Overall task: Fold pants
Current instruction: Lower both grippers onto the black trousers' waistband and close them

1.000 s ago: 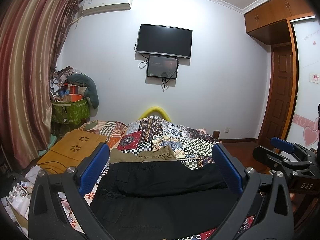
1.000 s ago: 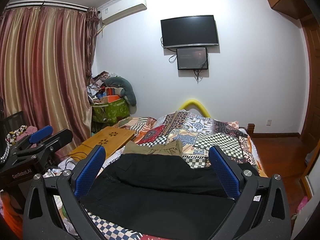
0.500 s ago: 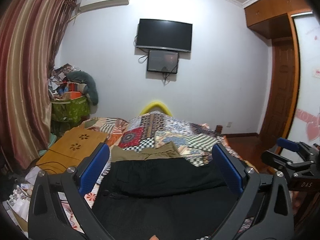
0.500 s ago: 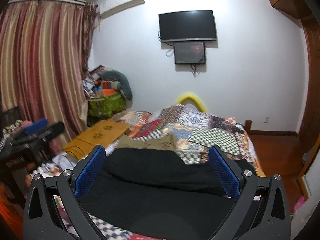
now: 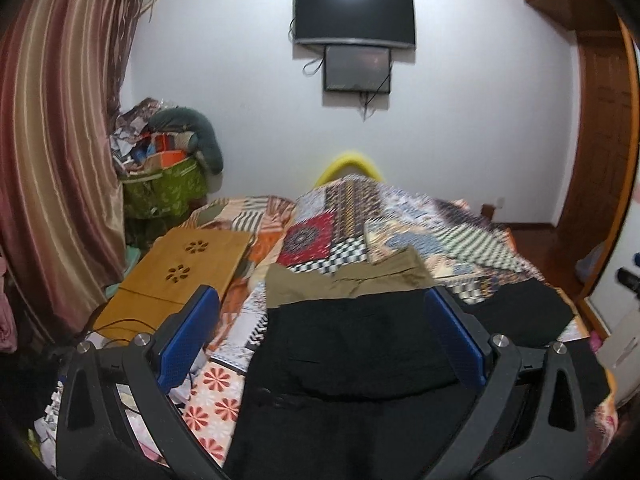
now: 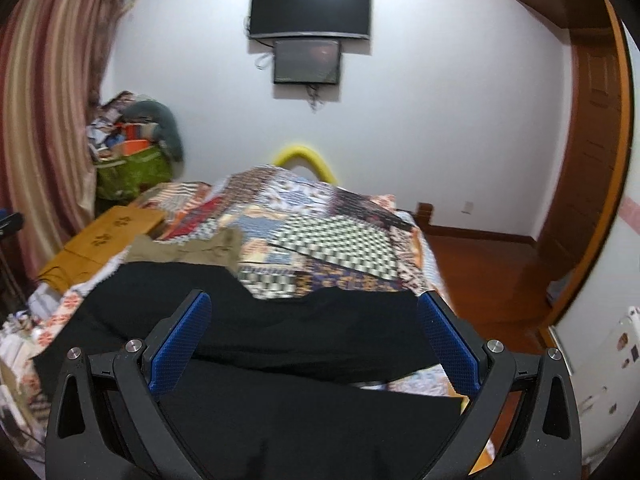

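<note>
Both grippers, left (image 5: pixel 320 344) and right (image 6: pixel 312 344), hover jaws wide above black pants (image 5: pixel 352 360) on the bed (image 5: pixel 440 232); gripping an edge likely comes next.

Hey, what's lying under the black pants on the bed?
The black pants lie on the patchwork quilt, their far edge overlapping khaki pants. How far the khaki pair reaches beneath is hidden.

dim indoor light, overhead glare on the tv (image 5: pixel 354 14) top edge. heavy fisheye bending, dark vignette in corners. motion blur on the quilt (image 6: pixel 320 240); black pants (image 6: pixel 280 320) crushed, no detail.
</note>
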